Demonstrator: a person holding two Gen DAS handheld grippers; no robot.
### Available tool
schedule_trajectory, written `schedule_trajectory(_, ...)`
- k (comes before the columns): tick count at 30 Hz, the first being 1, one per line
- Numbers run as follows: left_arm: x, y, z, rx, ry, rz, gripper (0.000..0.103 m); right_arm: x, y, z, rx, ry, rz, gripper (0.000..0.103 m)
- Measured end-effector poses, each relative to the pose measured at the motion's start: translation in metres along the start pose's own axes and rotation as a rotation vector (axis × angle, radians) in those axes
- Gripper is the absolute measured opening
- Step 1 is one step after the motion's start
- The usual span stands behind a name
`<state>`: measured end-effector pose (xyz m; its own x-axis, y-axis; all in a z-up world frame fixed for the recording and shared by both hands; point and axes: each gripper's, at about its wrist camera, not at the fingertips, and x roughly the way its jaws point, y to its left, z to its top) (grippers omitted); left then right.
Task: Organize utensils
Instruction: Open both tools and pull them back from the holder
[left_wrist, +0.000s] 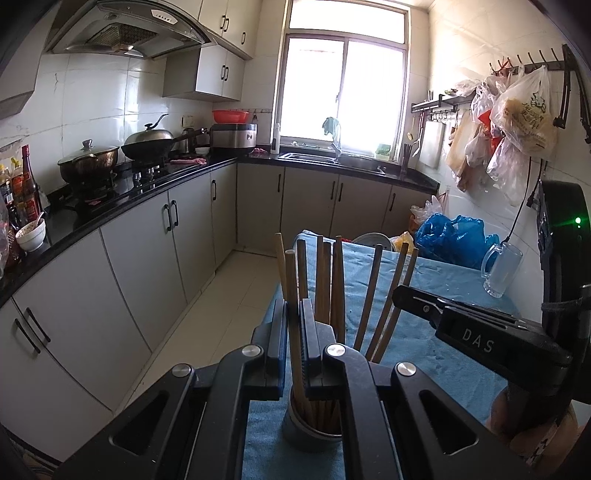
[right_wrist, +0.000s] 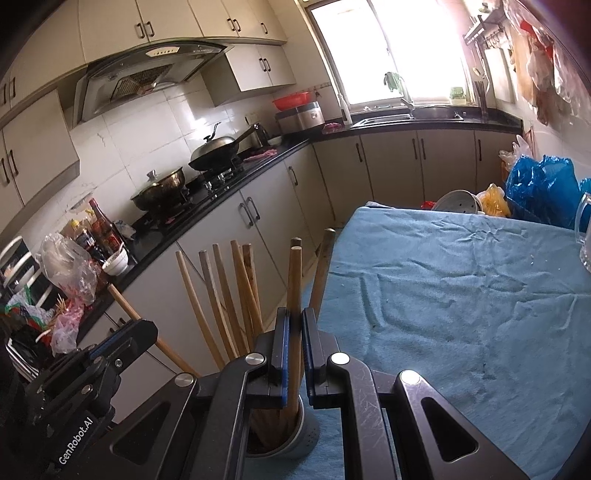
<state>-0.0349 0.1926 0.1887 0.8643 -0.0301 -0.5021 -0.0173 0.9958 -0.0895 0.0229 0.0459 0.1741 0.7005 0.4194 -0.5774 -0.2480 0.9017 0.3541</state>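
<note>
Squeezing 1 chopstick (left_wrist: 295, 332) each, both the left hand-held gripper (left_wrist: 294, 325) and right hand-held gripper (right_wrist: 293, 332) could tip the cup (left_wrist: 310, 432) below them by pulling sideways.

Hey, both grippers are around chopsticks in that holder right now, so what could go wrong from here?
1. The holder stands near the edge of the blue cloth; a sideways tug could tip it toward the floor.
2. The left gripper and right gripper work close together over one holder and may collide.
3. The loose chopsticks lean outward, so lifting one could drag others out.
</note>
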Motion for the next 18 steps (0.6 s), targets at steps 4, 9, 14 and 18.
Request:
schedule_trajectory(4, -0.006, 0.000, 0.000, -0.015, -0.004, 0.003, 0.014, -0.009, -0.006, 0.002, 0.021, -0.029, -0.005, 0.030)
schedule_trajectory(9, -0.022, 0.001, 0.001, -0.042, -0.046, 0.017, 0.042, -0.024, -0.013, 0.006, 0.047, -0.064, -0.015, 0.041)
schedule_trajectory(14, -0.036, -0.004, 0.002, -0.047, -0.059, 0.017, 0.049, -0.040, -0.021, 0.003, 0.072, -0.079, -0.019, 0.043)
schedule_trajectory(18, -0.050, -0.012, 0.000, -0.037, -0.067, 0.019, 0.058, -0.052, -0.028, -0.004, 0.086, -0.085, -0.025, 0.046)
